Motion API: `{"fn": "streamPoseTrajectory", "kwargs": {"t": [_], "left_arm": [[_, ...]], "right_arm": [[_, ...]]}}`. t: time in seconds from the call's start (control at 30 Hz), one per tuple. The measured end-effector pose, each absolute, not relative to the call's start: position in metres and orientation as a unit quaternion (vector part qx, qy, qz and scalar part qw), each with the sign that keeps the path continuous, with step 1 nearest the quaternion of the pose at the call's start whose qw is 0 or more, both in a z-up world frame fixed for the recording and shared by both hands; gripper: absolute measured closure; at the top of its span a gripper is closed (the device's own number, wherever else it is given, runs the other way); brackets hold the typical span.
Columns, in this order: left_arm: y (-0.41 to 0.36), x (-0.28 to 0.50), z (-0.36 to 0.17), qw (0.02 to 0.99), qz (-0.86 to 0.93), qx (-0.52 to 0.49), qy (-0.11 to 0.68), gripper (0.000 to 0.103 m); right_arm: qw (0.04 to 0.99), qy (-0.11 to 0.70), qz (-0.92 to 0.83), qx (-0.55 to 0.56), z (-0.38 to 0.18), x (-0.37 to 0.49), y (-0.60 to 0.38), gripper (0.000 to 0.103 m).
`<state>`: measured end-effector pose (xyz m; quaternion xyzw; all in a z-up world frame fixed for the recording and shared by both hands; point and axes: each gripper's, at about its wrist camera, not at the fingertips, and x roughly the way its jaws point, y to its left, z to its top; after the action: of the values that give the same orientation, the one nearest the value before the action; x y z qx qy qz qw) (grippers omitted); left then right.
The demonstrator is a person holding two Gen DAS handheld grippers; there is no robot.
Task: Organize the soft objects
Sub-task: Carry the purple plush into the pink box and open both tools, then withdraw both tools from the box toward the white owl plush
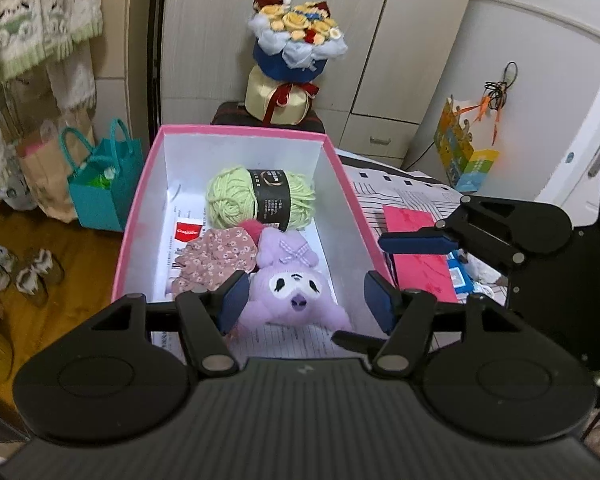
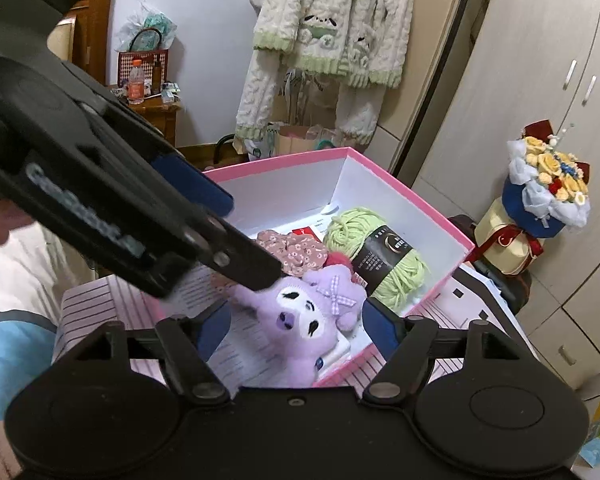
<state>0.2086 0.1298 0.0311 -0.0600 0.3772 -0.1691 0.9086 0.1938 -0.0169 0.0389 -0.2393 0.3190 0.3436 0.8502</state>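
A pink box [image 1: 140,200] with a white inside holds a green yarn ball [image 1: 228,196], a floral pink cloth [image 1: 216,260] and a purple plush toy [image 1: 292,288]. My left gripper [image 1: 306,306] is open above the box's near end, with the plush between and below its fingers. My right gripper [image 2: 294,330] is open over the same box [image 2: 440,220], above the plush [image 2: 300,320]. The yarn [image 2: 384,256] and cloth [image 2: 296,252] lie behind it. The left gripper's body [image 2: 100,184] crosses the right wrist view; the right gripper shows at the right of the left view [image 1: 420,240].
A flower bouquet [image 1: 296,52] stands behind the box on a dark stool. A teal bag [image 1: 104,184] sits on the floor at left. A pink card [image 1: 416,248] and patterned paper lie right of the box. Cabinets stand at the back; clothes [image 2: 328,40] hang on the wall.
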Motion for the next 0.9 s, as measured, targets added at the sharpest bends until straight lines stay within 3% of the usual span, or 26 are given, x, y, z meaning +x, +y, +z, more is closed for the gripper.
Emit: {"fn": "streamPoseTrajectory", "kwargs": {"t": [0.43,0.9], "left_arm": [[0.123,0.125,0.075,0.925,-0.196,-0.014,0.326,0.037],[0.092,0.062,0.084,0.925,-0.232,0.043,0.298,0.021]], "right_arm": [[0.867,0.301,0.331,-0.219,0.074,0.139,-0.052,0.020],[0.888,0.300,0.302,-0.174,0.089,0.089,-0.113,0.019]]}}
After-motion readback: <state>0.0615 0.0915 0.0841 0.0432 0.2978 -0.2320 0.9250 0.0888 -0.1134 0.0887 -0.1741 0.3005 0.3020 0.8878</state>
